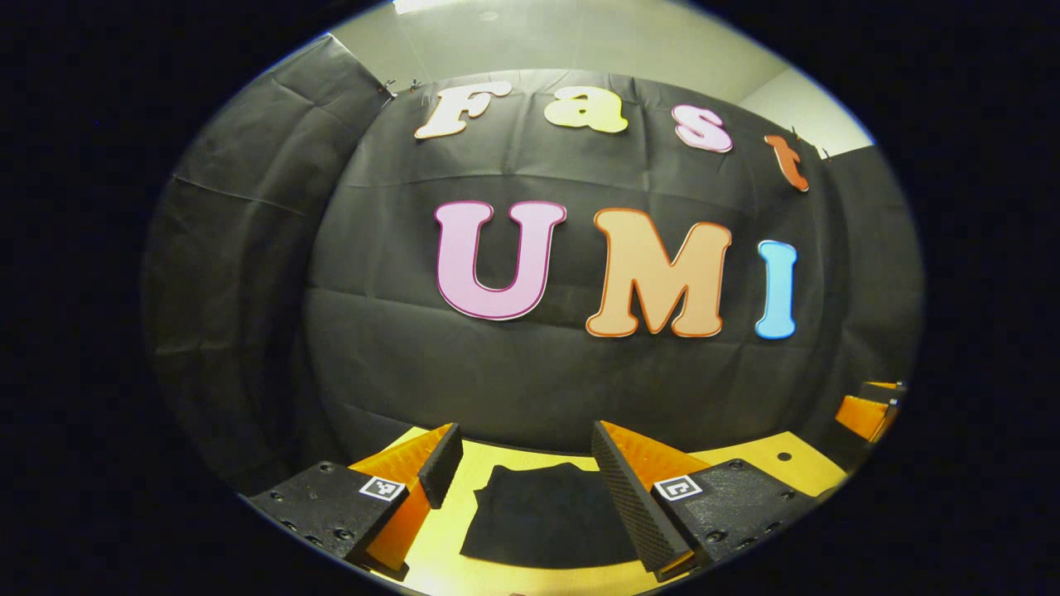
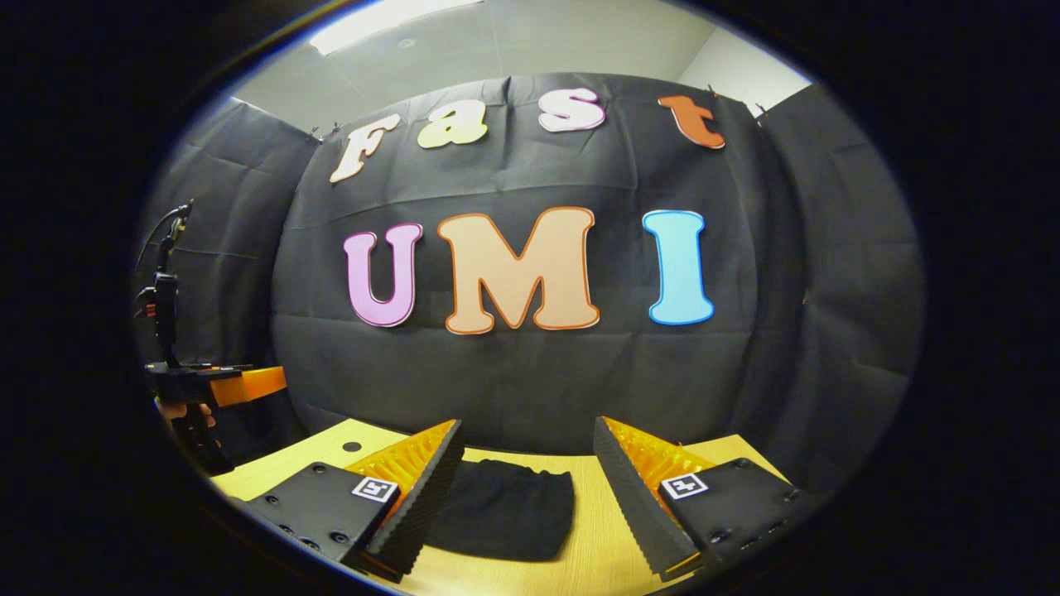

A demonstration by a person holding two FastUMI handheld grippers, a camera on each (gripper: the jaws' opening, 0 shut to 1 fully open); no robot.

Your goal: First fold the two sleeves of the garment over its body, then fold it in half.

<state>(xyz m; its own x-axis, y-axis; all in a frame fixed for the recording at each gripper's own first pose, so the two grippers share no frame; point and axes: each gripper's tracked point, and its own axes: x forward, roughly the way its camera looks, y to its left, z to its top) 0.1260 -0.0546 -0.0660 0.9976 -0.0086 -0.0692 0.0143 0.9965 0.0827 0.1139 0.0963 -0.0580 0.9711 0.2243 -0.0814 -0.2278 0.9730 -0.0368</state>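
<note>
Garment (image 1: 551, 513) lies compact on the worktop (image 1: 745, 459) w/ both grippers, left (image 1: 526, 476) and right (image 2: 526, 480), above it, jaws spread, so a careless regrasp could undo folds.

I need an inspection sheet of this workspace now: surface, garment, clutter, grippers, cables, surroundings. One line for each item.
Surface: light wooden table, with a small dark hole near its far left corner.
Job's things: black garment lies flat on the table as a compact folded bundle.
Clutter: nothing seen.
Grippers: left gripper open, holding nothing; right gripper open, holding nothing; both above the garment.
Cables: thin cable on the left gripper's mount.
Surroundings: black cloth wall, pale ceiling above.
</note>
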